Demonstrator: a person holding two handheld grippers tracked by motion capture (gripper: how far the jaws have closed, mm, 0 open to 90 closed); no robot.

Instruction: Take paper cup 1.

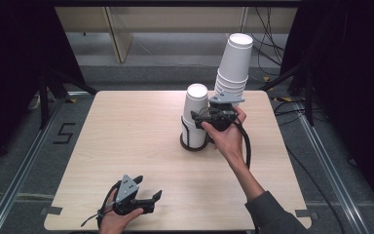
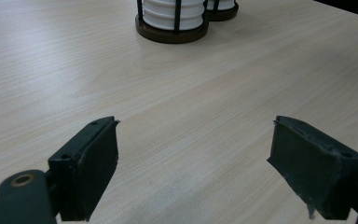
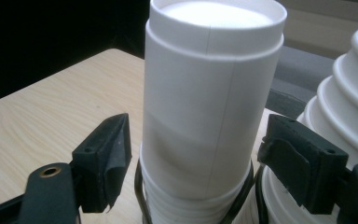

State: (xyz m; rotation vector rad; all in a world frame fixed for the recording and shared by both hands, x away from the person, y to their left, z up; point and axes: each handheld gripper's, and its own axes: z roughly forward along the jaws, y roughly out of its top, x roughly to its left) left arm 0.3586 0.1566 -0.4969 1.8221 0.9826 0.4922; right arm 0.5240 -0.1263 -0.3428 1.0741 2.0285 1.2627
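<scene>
L gripper (image 1: 148, 199) rests low on tabletop (image 1: 126, 131) near front edge, jaws apart, nothing btwn. Mid-tabletop: cup stack (image 1: 196, 114) upright in dark holder (image 1: 194, 144). R gripper (image 3: 193, 163) jaws wide either side of it, not pressing. Tilted cup stack (image 1: 233, 66) just R.

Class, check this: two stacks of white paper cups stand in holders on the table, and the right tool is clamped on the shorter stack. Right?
Not quite. The right tool is open: in the right gripper view its jaws stand apart on either side of the shorter stack, not clamped. The taller stack leans beside it.
</scene>
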